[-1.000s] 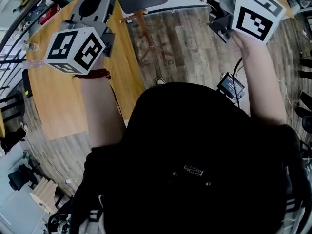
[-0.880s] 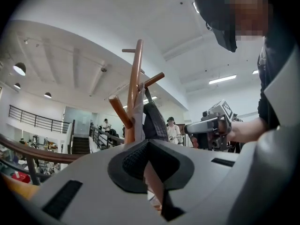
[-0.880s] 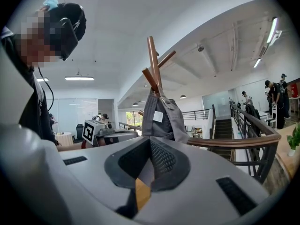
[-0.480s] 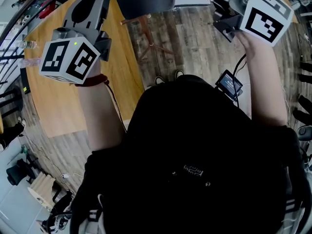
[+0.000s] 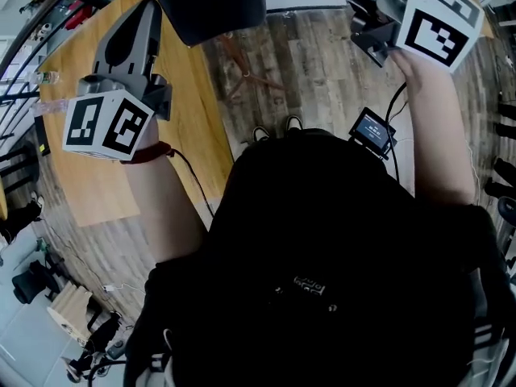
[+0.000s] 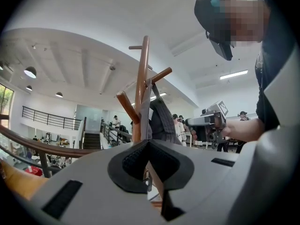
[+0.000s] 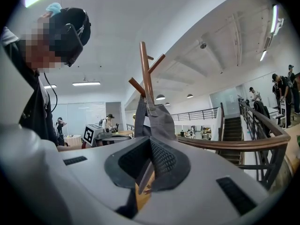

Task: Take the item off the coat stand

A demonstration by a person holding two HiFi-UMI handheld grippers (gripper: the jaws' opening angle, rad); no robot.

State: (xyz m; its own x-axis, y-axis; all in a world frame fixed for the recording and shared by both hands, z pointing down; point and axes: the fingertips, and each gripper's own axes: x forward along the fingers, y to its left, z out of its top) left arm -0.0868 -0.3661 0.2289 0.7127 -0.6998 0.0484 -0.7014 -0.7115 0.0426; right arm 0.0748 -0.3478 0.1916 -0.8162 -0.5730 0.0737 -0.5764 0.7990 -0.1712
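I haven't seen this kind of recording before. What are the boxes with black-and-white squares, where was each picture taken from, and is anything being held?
There is no robot here. A person holds a hand tool in each hand: the left gripper and the right gripper. The patterned cube is part of each tool.

The head view comes from a camera on the person's head. It looks down past a cap brim onto a wooden table and a plank floor.

The other two pictures come from cameras riding on the tools, each looking along its own tongs. Both show a wooden coat stand with a grey fabric item hanging from it.

Both pairs of tongs look closed with nothing between them. The item hangs beyond their tips, so nothing is held.
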